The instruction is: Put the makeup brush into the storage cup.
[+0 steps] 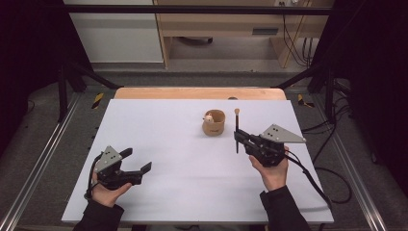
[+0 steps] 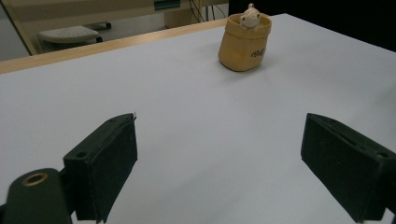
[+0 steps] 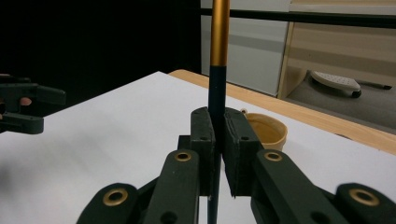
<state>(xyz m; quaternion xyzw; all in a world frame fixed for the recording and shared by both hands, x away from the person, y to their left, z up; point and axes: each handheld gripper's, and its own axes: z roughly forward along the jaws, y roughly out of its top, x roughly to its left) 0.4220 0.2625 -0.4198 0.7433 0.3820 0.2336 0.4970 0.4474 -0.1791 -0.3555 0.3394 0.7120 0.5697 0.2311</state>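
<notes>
So nearest the person, at about 7 o'clock on the white table, the left gripper sits low in the left hand with its jaws spread wide apart and nothing between them. In the left gripper view you just see bare tabletop in the gap

Over at roughly 4 o'clock the right hand holds the right gripper, and that one is clamped tight on a thin stick. The stick is dark along the lower part and turns orange-gold higher up, with a small round knob on the far tip. From above it runs straight away from the person, lying just over the table, and I can't tell if it's touching. In the right gripper view it stands upright between the two pads, pinched on its dark part

Further out, around 12 to 1 o'clock, there's a small tan cup standing upright with a little pale figure peeking over the rim. The stick's tip is just beside the cup, to its right, not touching

Past that is the wooden table edge
</notes>
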